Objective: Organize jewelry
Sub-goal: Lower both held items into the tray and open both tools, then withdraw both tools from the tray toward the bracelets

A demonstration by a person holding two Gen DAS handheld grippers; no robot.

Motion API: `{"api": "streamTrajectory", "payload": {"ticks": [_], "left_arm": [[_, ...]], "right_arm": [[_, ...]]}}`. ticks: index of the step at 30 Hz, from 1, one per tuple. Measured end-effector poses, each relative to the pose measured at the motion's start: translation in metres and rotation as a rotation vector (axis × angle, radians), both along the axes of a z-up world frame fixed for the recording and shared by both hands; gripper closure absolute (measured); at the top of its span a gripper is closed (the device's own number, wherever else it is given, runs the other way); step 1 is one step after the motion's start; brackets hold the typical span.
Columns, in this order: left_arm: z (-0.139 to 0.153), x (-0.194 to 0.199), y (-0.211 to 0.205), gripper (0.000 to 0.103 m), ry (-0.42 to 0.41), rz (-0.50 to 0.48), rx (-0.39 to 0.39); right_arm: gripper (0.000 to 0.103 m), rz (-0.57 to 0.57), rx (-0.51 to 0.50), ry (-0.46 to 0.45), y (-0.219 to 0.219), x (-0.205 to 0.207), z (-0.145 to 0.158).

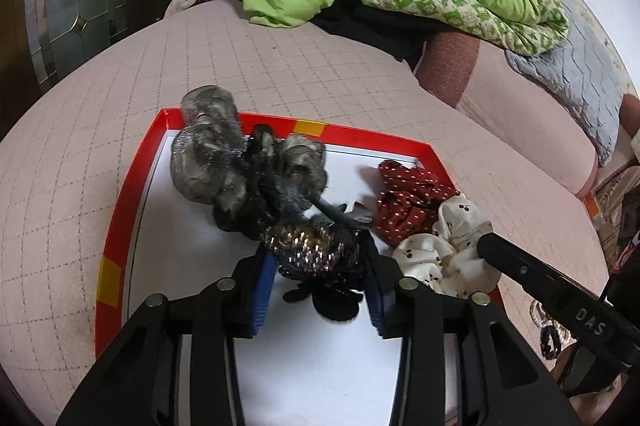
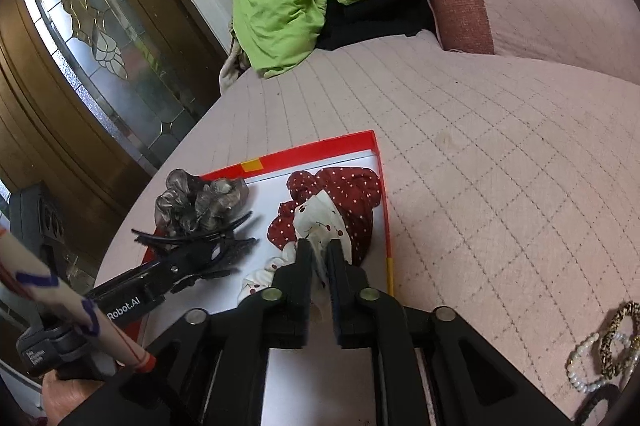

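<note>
Left wrist view first: my left gripper (image 1: 320, 290) sits low over the white floor of the red-rimmed tray (image 1: 116, 218), jaws apart w/ the sequinned black scrunchie (image 1: 316, 254) between the blue pads (image 1: 262, 294). Pads look just beside it, not squeezing, so I'd call it open around the piece, prob. lining up a grab or letting go; can't tell which. Grey sheer scrunchie (image 1: 216, 162) drapes over the tray's far-left corner. Red dotted scrunchie (image 1: 408, 202) lies by the far-right edge, w/ the cherry-print scrunchie (image 1: 444, 250) partly on top of it.

Right wrist view: my right gripper (image 2: 320, 258) is clamped narrow on the cherry-print scrunchie (image 2: 320, 218), fabric pinched between the fingers, near the tray's right edge (image 2: 386, 210). Pinching a fold makes sense, soft cloth has no firm body. Pearl and gold bracelets (image 2: 604, 354) lie off-tray on the pink quilt (image 2: 500, 166), not sorted yet. Black claw clip (image 2: 200, 238) lies mid-tray.
</note>
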State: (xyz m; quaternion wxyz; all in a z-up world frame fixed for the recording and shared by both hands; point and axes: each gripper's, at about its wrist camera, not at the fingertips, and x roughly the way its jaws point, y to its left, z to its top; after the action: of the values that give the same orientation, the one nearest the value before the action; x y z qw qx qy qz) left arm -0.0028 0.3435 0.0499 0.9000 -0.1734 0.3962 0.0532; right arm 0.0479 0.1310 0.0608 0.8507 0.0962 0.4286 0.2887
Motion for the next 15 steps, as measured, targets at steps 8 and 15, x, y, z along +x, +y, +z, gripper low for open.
{"api": "streamTrajectory", "payload": {"ticks": [8, 15], "left_arm": [[0.012, -0.007, -0.007, 0.044, -0.057, 0.010, -0.002], [0.034, -0.022, -0.040, 0.036, -0.177, -0.055, 0.001]], "right_arm": [[0.066, 0.009, 0.030, -0.037, -0.009, -0.015, 0.023], [0.066, -0.016, 0.077, -0.086, -0.042, -0.031, 0.054]]}}
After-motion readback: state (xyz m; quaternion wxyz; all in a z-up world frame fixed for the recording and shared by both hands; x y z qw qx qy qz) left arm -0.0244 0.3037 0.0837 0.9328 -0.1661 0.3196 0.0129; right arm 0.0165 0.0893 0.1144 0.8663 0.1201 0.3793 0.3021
